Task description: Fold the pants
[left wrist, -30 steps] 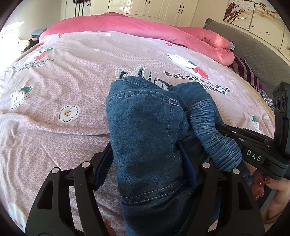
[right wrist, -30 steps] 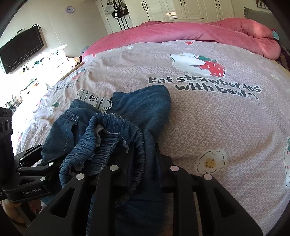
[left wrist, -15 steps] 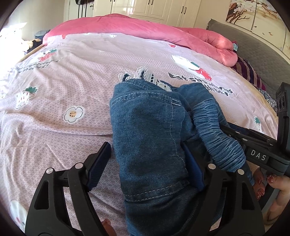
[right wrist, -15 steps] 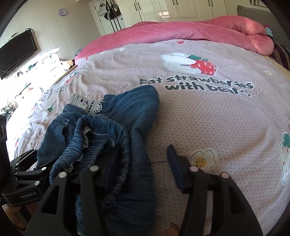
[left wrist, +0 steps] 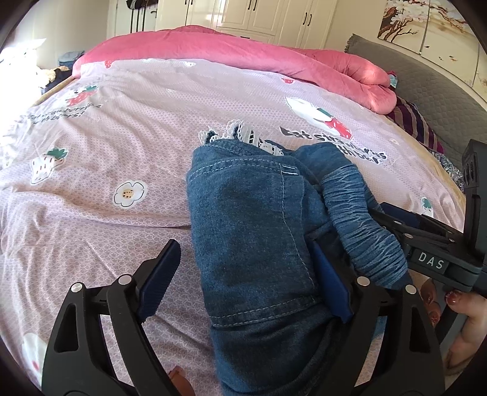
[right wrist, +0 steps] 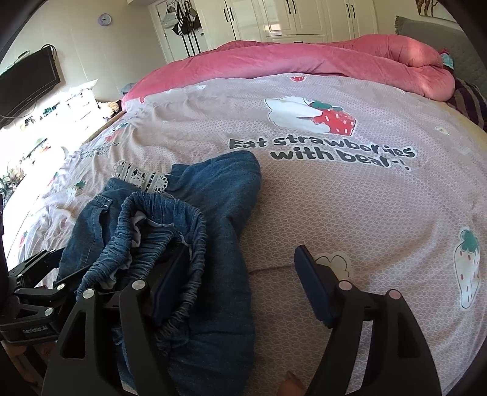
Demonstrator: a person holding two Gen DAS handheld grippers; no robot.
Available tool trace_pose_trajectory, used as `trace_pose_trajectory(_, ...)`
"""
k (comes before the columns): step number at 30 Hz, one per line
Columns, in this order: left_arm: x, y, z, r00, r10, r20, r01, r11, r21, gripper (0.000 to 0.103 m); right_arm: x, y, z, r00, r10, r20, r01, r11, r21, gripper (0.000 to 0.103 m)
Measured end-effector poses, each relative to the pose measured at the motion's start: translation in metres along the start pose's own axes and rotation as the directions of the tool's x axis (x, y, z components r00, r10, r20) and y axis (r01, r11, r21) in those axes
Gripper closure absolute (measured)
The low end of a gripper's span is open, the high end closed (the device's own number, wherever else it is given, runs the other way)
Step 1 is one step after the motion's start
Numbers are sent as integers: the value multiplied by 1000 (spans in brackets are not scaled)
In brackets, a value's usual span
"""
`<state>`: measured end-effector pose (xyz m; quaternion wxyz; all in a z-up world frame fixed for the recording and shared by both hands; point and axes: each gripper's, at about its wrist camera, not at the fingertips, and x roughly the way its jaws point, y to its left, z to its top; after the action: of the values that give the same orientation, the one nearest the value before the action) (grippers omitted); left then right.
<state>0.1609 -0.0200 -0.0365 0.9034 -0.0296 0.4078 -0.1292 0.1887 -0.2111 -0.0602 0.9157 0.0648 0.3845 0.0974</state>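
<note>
Pants (left wrist: 255,231) of soft, floppy denim lie bunched on the bedspread (left wrist: 127,146) between the spread fingers of the left gripper (left wrist: 243,283). The right gripper (right wrist: 240,289) gapes wide too, its left finger tucked against the elastic waistband (right wrist: 170,231). That thick gathered band looks like the surest place to pinch.

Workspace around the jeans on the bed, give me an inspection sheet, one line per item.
Surface: bedspread, pink strawberry print, wrinkled.
Job's things: jeans bunched, lace trim at far end, elastic waistband on top.
Clutter: pink duvet heaped at the far side.
Grippers: left gripper open, straddling denim; right gripper open, left finger under waistband.
Cables: nothing seen.
Surroundings: wardrobes, wall TV, headboard.
</note>
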Motion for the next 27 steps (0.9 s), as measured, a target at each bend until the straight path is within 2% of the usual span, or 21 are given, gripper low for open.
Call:
trace_pose_trajectory(5, -6, 0, 0, 1000, -8, 10, 8, 1000, 0, 21, -1, 0, 1, 1000, -26, 7, 26, 1000, -2, 22)
trace_pose_trajectory(13, -14, 3, 2, 999, -14, 30, 14, 1000, -11, 17, -9, 1, 3, 999, -31, 28, 31, 1000, 1, 17)
trace_pose_trajectory(15, -17, 4, 3, 999, -12, 36, 13, 1000, -12, 16, -14, 1, 4, 999, -27, 41, 27, 1000, 3, 12)
trace_pose_trajectory(27, -38, 12, 7, 996, 10, 86, -7, 999, -31, 10, -46, 5, 11, 992, -24, 120, 24, 1000, 5, 7)
